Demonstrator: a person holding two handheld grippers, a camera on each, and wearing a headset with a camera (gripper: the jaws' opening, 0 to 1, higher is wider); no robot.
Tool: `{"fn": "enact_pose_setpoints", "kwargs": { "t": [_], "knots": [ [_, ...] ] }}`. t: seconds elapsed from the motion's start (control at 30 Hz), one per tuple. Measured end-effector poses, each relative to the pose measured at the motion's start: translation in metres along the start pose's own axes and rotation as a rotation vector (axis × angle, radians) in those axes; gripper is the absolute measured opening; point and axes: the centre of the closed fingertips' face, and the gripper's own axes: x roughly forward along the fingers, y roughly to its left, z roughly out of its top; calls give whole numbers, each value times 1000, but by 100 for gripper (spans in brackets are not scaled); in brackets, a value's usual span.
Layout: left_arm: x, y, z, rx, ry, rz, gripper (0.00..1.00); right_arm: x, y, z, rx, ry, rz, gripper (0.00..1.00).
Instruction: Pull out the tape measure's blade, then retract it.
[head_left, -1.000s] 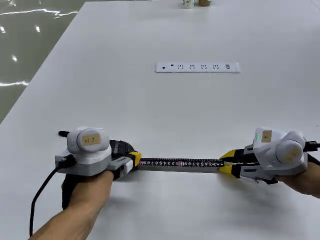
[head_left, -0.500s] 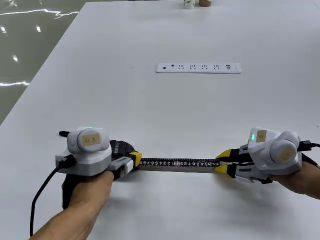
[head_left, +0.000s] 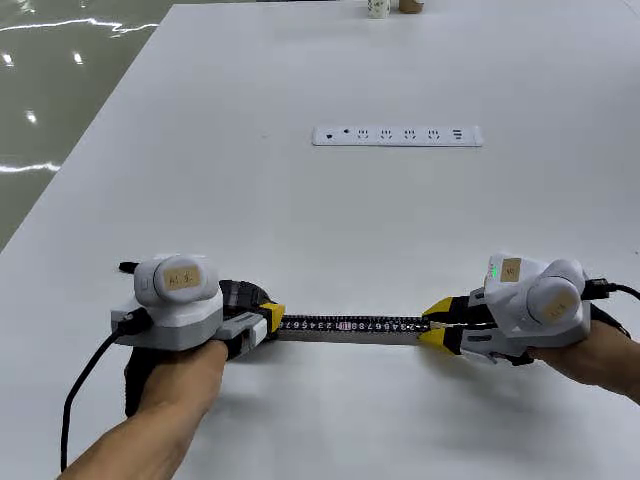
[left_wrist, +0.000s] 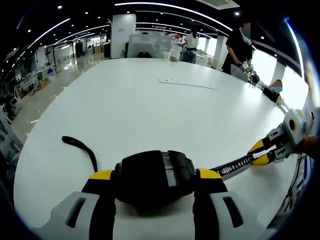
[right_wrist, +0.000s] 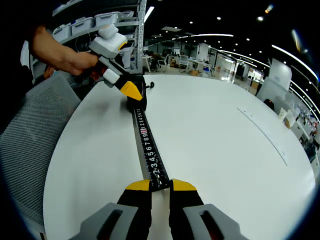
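Head view: set high, facing forward and down over the white table (head_left: 300, 230), left gripper (head_left: 262, 318) and right gripper (head_left: 437, 323) close at the lower edge, power strip (head_left: 397, 135) farther off. Left gripper view: set low, tight behind the tape measure case (left_wrist: 152, 175), facing along the blade (left_wrist: 235, 166) to the right gripper; right gripper view: just above the blade's end, facing back toward the left gripper. Shared by all 3: blade, table, power strip.

Bright, even light; floor (head_left: 60, 25) glare; fisheye edges seemingly soft.
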Motion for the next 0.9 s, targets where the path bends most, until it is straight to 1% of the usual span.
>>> {"fn": "enact_pose_setpoints", "kwargs": {
  "t": [0.9],
  "knots": [
    [1,0,0,-3,3,-3,57,14,6,13,-4,-10,16,9]
  ]
}}
